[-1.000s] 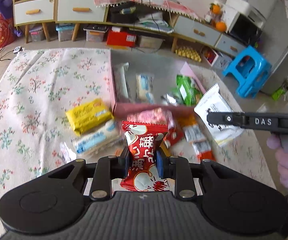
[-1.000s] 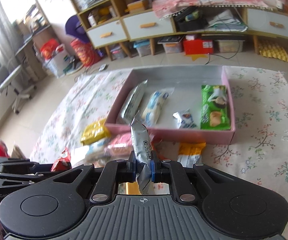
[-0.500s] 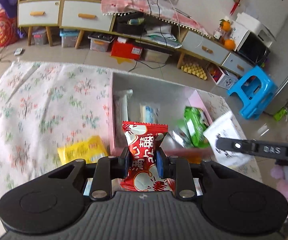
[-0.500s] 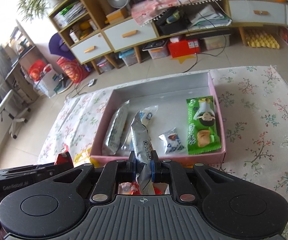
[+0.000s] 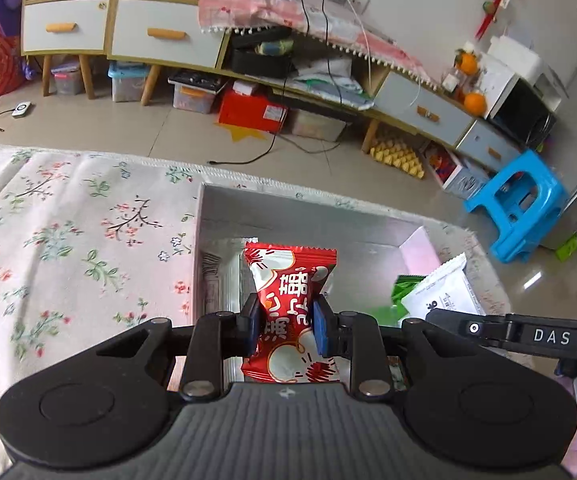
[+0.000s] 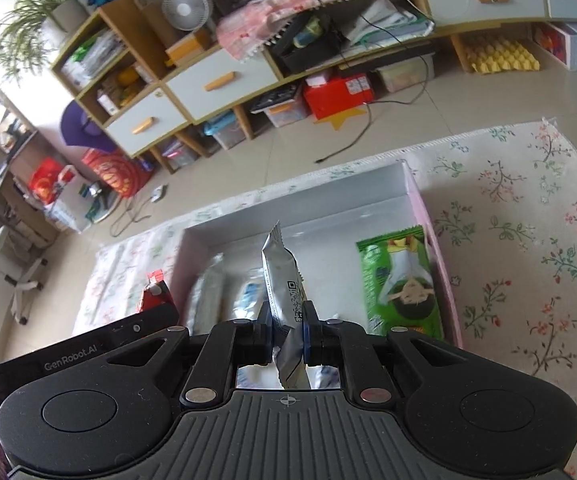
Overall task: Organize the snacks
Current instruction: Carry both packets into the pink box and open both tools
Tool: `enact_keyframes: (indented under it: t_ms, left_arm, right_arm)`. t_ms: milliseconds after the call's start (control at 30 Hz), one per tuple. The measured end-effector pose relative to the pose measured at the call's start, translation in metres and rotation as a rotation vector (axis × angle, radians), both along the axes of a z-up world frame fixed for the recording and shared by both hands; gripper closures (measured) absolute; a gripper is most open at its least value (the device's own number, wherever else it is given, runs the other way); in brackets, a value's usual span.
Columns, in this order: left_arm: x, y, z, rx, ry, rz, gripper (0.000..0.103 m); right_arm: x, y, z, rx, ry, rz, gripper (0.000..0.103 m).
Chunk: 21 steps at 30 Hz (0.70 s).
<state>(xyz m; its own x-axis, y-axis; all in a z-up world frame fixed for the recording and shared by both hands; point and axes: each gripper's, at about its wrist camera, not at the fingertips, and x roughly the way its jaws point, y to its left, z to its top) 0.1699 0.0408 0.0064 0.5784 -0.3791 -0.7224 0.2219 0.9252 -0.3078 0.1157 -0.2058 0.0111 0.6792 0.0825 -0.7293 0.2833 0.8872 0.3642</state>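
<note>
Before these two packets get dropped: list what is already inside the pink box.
In the pink box: a green packet along its right wall, a clear-wrapped packet at left, and a blue-and-white one beside it. The held silver packet and right gripper hide the near middle.

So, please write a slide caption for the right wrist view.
Right gripper holds a silver snack packet above the pink box.

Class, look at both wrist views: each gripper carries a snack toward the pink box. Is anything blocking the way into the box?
Nothing visible does. The left gripper holds the red packet and the right gripper the silver packet above the open pink box. Its floor has bare space beside the green packet.
</note>
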Motion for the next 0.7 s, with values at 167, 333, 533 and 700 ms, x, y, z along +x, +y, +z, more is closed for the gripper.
enact_keyframes:
  t_ms: [167, 333, 533, 700]
  left_arm:
    - [0.016, -0.013, -0.009, 0.013, -0.015, -0.028, 0.079]
    - [0.028, -0.024, -0.024, 0.094, -0.015, -0.043, 0.079]
    - [0.031, -0.018, -0.027, 0.066, -0.037, -0.019, 0.079]
    - [0.033, -0.023, -0.025, 0.102, -0.062, -0.013, 0.079]
  right_arm:
    - [0.016, -0.016, -0.012, 0.007, 0.007, -0.039, 0.091]
    - [0.029, -0.024, -0.017, -0.02, 0.001, -0.037, 0.091]
    - [0.04, -0.026, -0.026, -0.037, 0.001, -0.023, 0.091]
    - [0.042, -0.027, -0.028, -0.031, -0.007, -0.024, 0.091]
